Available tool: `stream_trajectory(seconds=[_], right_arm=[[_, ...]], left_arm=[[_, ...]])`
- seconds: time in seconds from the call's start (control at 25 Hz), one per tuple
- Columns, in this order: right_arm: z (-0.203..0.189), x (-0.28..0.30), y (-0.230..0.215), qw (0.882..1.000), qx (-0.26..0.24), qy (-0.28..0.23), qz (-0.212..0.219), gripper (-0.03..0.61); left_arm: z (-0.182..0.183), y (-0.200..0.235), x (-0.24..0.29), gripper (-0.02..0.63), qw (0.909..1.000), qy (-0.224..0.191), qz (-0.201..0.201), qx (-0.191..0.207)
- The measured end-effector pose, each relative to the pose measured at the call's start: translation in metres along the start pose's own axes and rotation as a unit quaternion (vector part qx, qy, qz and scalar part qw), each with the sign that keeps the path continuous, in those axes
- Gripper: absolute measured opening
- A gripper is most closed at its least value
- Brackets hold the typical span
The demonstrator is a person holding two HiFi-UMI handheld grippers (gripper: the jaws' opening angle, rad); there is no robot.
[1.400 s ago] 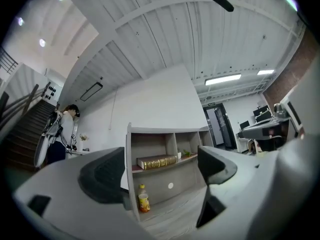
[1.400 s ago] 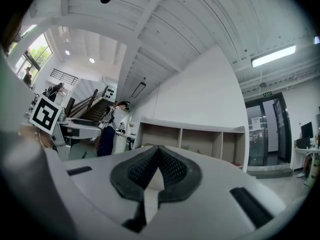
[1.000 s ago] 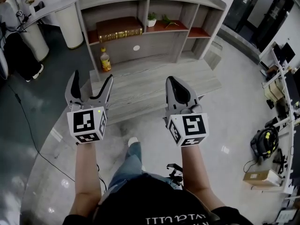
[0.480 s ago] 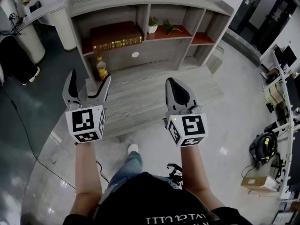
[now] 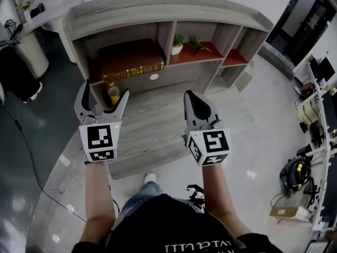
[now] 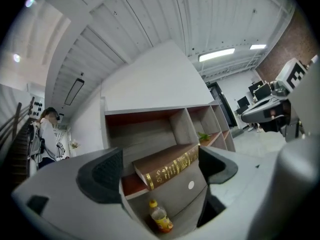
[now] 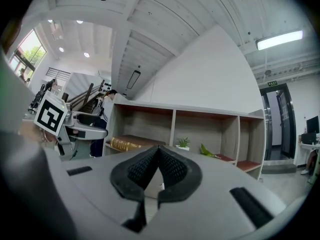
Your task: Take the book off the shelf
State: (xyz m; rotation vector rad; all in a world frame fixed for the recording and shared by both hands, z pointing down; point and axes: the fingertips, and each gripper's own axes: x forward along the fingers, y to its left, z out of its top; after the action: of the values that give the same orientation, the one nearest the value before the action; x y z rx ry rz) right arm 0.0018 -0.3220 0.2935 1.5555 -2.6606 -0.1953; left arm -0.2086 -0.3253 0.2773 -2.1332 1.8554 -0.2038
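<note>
Honestly nothing legible here: the gold lettering on the spine of the book (image 5: pixel 130 63) is just squiggles. The white print on the person's shirt (image 5: pixel 158 235) is upside down and cut off. There's a green sign (image 7: pixel 271 83) over the door (image 7: pixel 280 126) too, way too tiny to read.

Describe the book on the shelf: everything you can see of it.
The book is large and thick, with a plain brown cover and a gold-ornamented spine that faces outward. It lies flat and closed, alone in the leftmost compartment of the grey shelf, resting on the compartment's reddish base. Nothing else touches it.
</note>
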Motion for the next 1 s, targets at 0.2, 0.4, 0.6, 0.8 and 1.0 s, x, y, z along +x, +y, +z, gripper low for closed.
stream_trajectory(seconds=[0.2, 0.4, 0.6, 0.8, 1.0], right_arm=[[-0.007, 0.038, -0.009, 1.0, 0.011, 0.011, -0.004, 0.009], [-0.018, 0.063, -0.016, 1.0, 0.008, 0.023, -0.008, 0.009], [-0.028, 0.074, -0.024, 0.999, 0.02, 0.033, -0.015, 0.009], [-0.03, 0.081, -0.028, 0.999, 0.03, 0.034, -0.011, 0.009], [-0.036, 0.086, -0.028, 0.999, 0.033, 0.038, 0.005, 0.009]], left_arm=[[-0.008, -0.01, 0.039, 0.459, 0.9981, 0.003, -0.04, 0.047], [-0.017, -0.017, 0.068, 0.458, 0.9961, 0.002, -0.063, 0.062], [-0.026, -0.016, 0.08, 0.458, 0.9948, 0.013, -0.067, 0.076], [-0.033, -0.018, 0.087, 0.459, 0.9946, 0.023, -0.064, 0.078], [-0.038, -0.02, 0.089, 0.458, 0.993, 0.033, -0.054, 0.099]])
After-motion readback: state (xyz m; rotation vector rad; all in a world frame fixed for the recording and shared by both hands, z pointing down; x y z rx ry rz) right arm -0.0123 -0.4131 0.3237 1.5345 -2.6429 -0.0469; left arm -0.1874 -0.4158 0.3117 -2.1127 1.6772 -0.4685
